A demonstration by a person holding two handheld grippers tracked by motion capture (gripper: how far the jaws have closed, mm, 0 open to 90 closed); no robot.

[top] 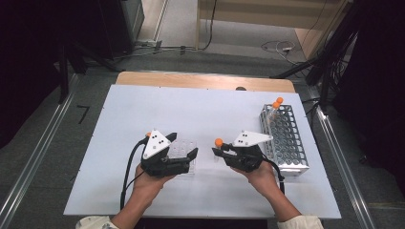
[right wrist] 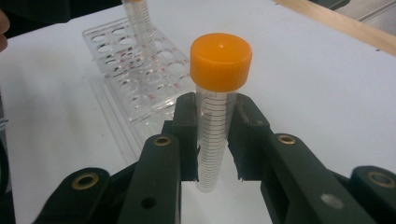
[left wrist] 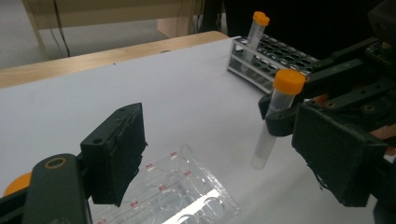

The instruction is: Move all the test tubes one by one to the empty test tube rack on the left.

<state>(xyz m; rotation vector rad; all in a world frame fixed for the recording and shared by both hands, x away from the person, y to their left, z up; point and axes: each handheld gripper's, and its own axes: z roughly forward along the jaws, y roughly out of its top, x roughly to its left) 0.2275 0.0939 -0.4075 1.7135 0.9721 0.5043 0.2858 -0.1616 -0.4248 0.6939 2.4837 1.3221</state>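
No lettering can be read. The clear plastic tube with the orange cap (right wrist: pixel 215 126) bears black graduation lines, and the clear plastic well rack (left wrist: pixel 180 193) has small red marks, perhaps numbers, too blurred to make out.

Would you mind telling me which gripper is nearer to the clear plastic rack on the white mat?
Left. The left gripper hovers with open jaws right over the clear rack; the right gripper is off to its right, holding an orange-capped tube.

- Bench (top: pixel 191 109) beyond both grippers: open, unobstructed passage.
- Metal rack (top: pixel 286 140) with 2 capped tubes (top: pixel 276 106) blocks the right side.
- Clear rack (top: pixel 184 151) sits between the left gripper (top: pixel 184 151) jaws.
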